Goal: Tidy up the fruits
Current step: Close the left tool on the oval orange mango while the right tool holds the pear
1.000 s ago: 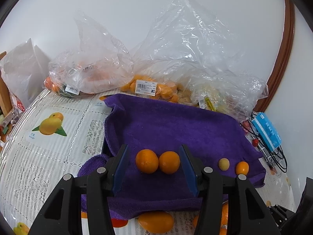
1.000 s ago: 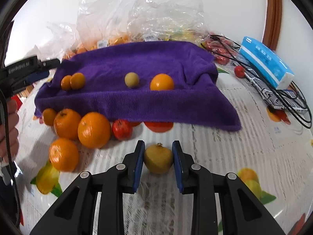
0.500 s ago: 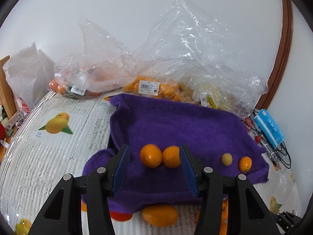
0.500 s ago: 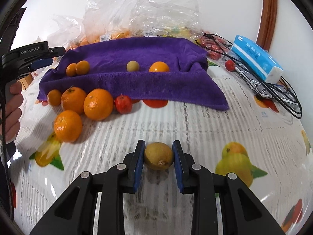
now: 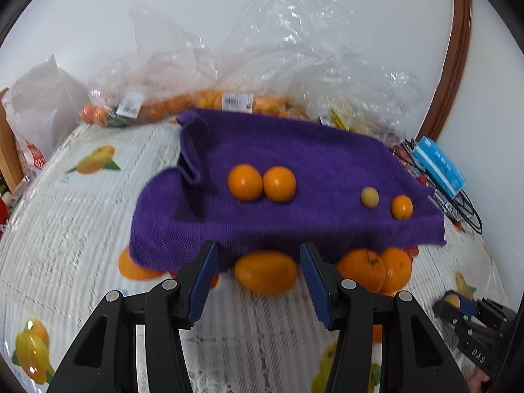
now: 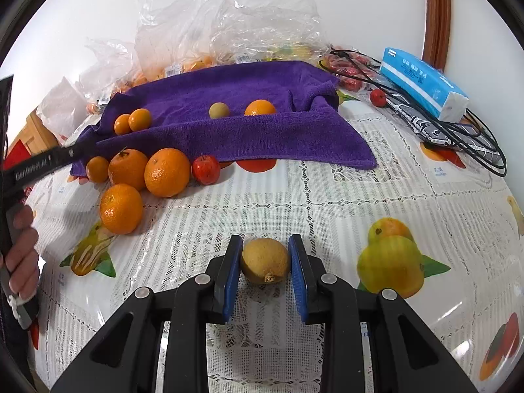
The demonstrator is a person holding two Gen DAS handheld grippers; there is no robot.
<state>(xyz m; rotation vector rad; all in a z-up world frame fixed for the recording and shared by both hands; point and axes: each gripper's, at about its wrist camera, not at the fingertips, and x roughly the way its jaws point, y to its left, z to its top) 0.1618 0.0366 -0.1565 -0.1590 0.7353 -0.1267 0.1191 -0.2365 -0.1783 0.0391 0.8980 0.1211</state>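
Observation:
A purple towel (image 5: 294, 150) (image 6: 229, 98) lies on the table with two small oranges (image 5: 262, 183) (image 6: 132, 121), a yellowish round fruit (image 5: 369, 197) (image 6: 218, 110) and another small orange (image 5: 402, 207) (image 6: 259, 108) on it. My left gripper (image 5: 258, 276) is open, above the towel's front edge, with an oval orange fruit (image 5: 266, 272) between its fingers on the table. My right gripper (image 6: 264, 262) is shut on a yellow-brown lemon-like fruit (image 6: 265, 260), held low over the tablecloth. Larger oranges (image 6: 147, 170) and a small red apple (image 6: 205, 169) sit before the towel.
Clear plastic bags of fruit (image 5: 209, 98) (image 6: 229, 32) stand behind the towel against the wall. A blue tissue pack (image 6: 422, 85) and black cables (image 6: 458, 131) lie at the right. The lace-patterned tablecloth (image 6: 327, 196) has printed fruit pictures.
My left gripper has pulled back and down from the two small oranges to the towel's front edge. My right gripper has drawn back from the towel, carrying the yellow-brown fruit.

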